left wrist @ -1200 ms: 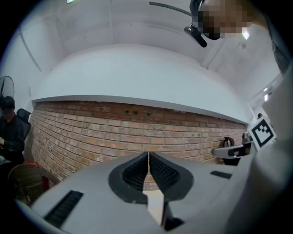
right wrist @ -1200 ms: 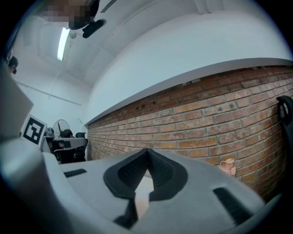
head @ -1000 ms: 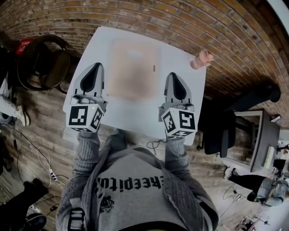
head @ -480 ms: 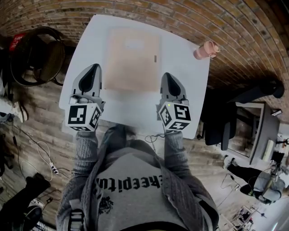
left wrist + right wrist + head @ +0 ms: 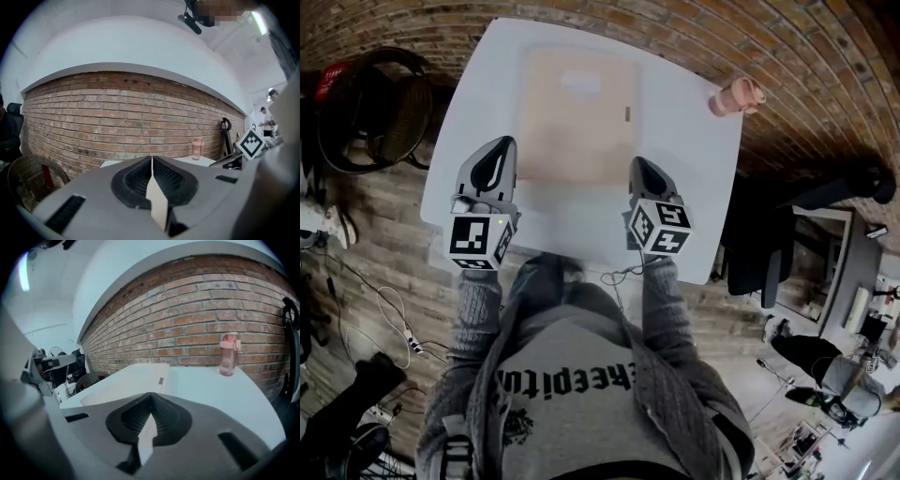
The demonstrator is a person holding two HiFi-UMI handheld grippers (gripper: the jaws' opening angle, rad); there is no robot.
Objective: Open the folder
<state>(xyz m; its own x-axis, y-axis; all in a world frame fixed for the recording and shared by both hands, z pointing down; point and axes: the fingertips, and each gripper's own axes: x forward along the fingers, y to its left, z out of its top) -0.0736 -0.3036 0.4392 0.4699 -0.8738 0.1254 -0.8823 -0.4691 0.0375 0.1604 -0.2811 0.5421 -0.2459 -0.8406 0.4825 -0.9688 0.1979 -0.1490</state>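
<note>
Left hand-held gripper [image 5: 502, 142] and right hand-held gripper [image 5: 637, 162], each with jaws pressed together and empty, flank the lower corners of the closed tan folder [image 5: 578, 117], which lies flat at upper middle on the white tabletop [image 5: 684, 178], with a pink bottle [image 5: 733, 96], contents unseen, at upper right.

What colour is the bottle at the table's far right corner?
Pink; the bottle shows best in the right gripper view.

Sweatshirt [image 5: 567, 384], 6 o'clock: blackletter print, roughly "heepitu", both ends cut off by jacket. Left cube [image 5: 480, 239] and right cube [image 5: 661, 228]: black-white square codes, no letters. Folder label [image 5: 581, 82], 12 o'clock: unreadable.
</note>
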